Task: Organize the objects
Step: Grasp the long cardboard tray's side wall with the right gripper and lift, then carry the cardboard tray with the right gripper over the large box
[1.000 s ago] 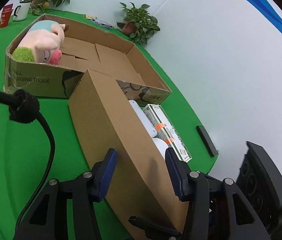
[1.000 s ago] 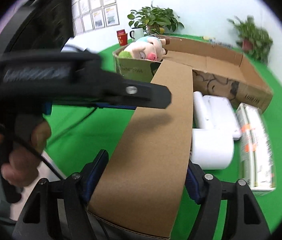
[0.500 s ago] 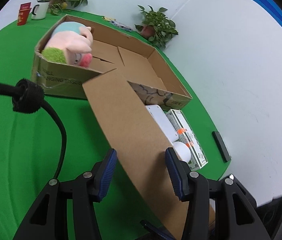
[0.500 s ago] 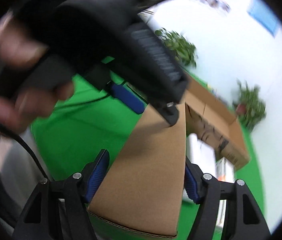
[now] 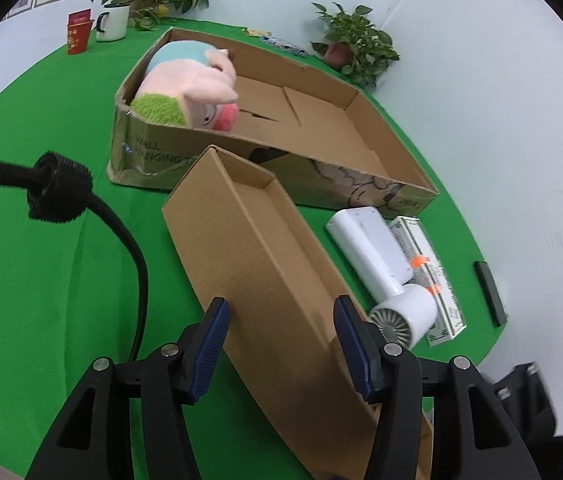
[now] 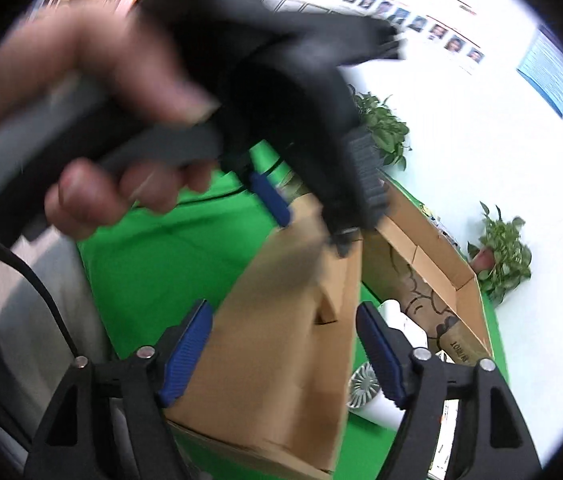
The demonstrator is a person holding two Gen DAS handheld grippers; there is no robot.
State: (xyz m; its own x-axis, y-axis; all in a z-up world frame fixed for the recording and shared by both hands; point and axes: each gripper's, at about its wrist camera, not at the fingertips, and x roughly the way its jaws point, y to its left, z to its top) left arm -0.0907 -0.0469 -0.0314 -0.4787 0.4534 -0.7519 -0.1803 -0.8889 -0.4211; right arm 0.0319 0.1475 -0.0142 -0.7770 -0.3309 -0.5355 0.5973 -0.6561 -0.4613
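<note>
On the counter (image 5: pixel 41 280) a narrow box (image 5: pixel 265 264) lies nearest; behind it sits a wide carton (image 5: pixel 361 184), a plush toy (image 5: pixel 189 88) in its left end; right of the narrow box lies a hair dryer (image 5: pixel 381 264), a flat packet (image 5: pixel 433 276) just beyond; two plants (image 5: pixel 353 44) stand at the back.

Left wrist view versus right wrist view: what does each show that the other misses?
Only the left wrist view shows the plush toy in the large cardboard tray, the white mug, the red cup and the narrow box's open inside. Only the right wrist view shows the person's hand gripping the left gripper's handle, blurred, and photos along the wall. Both show the narrow cardboard box between blue-padded fingers, the white hair dryer, the green table and the tray.
</note>
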